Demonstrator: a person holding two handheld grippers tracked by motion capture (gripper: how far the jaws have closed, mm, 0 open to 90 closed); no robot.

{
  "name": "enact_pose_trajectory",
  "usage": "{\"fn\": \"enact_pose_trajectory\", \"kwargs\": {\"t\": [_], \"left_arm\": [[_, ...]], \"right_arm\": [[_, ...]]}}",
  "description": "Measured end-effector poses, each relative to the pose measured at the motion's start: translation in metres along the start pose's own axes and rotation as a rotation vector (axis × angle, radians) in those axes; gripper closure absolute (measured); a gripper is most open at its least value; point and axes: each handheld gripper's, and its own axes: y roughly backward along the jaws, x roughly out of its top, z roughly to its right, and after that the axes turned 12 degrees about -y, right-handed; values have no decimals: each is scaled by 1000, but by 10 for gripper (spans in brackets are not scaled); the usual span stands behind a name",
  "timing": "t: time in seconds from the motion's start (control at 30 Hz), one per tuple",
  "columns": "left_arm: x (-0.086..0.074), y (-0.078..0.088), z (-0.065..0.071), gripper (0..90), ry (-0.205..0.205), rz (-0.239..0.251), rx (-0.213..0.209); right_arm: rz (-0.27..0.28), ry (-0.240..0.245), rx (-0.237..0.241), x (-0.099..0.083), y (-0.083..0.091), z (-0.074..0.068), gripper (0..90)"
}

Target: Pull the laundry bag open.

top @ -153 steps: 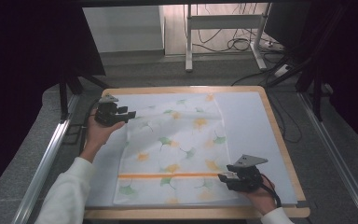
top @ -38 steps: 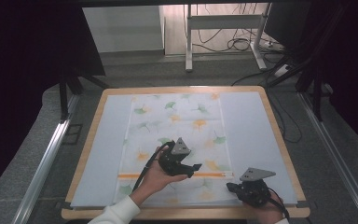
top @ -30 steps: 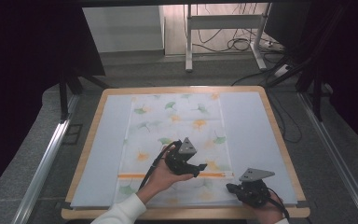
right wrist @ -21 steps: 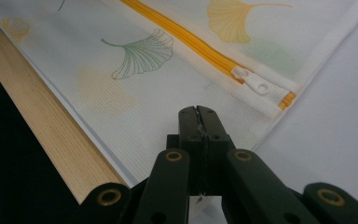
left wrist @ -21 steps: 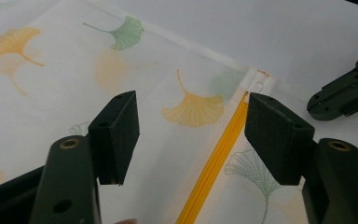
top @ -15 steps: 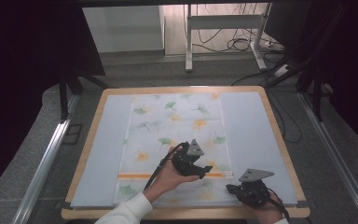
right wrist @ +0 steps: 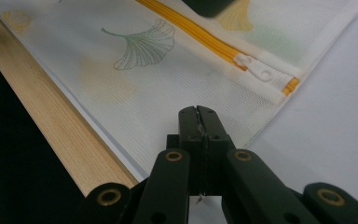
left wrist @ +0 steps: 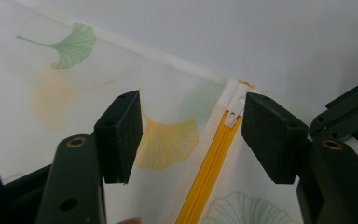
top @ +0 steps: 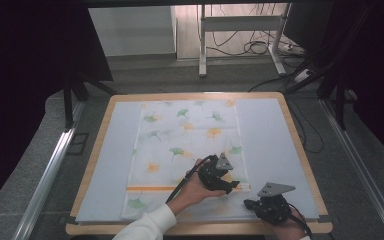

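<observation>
On the pale blue mat (top: 270, 135) that covers the wooden table (top: 294, 131) lies a white mesh bag (top: 187, 145) printed with green and orange ginkgo leaves, spread flat in the middle of the board with its long side running away from the person. An orange zipper (top: 152, 188) crosses the bag near its close end, and its white slider (left wrist: 233, 114) sits at the right end of that line, close to the bag's right edge. Over that spot hangs the left gripper (top: 228, 184), held in the person's left hand (top: 196, 187), whose white sleeve (top: 147, 225) enters from the bottom edge. In the left gripper view its jaws stand wide apart, one on each side of the zipper's end, with the slider nearer the right-hand jaw and not touched by either. The right gripper (top: 254, 204) rests low at the bag's near right corner, just beside the left one, with its grey three-cornered plate (top: 276, 188) on top. In the right gripper view (right wrist: 198, 112) its jaws are pressed together with nothing between them, their tips over the bag's mesh near its corner, and the slider (right wrist: 257, 69) lies a little ahead of them.
</observation>
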Motion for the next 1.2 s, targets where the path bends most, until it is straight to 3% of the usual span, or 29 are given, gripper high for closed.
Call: {"fn": "enact_pose_trajectory", "kwargs": {"t": [0.13,0.2,0.23,0.27,0.47,0.7,0.8,0.9,1.07,1.2], "left_arm": [[1,-10,2,389,-18,-7,-17],[2,-14,5,393,-1,11,-22],[3,-14,4,400,-24,-9,-30],[4,-17,6,405,-4,9,-32],[8,-24,9,423,-59,-16,-49],[8,-31,9,476,-37,-10,-68],[9,-34,10,503,-49,-19,-73],[10,-36,8,550,-68,-35,-95],[12,-38,6,674,-44,-38,-131],[14,-38,6,716,-55,-52,-138]], "right_arm": [[-5,1,-1,0,-1,0,893],[-8,2,-1,0,-1,0,893],[-10,3,-1,0,-1,0,893],[-12,1,0,0,-1,0,894],[-19,-4,1,1,-2,0,894],[-22,-7,9,1,-2,1,894],[-24,-12,11,1,-2,2,894],[-25,-14,12,1,-2,2,894],[-26,-10,11,1,-2,2,894],[-28,-12,11,2,-2,2,894]]}}
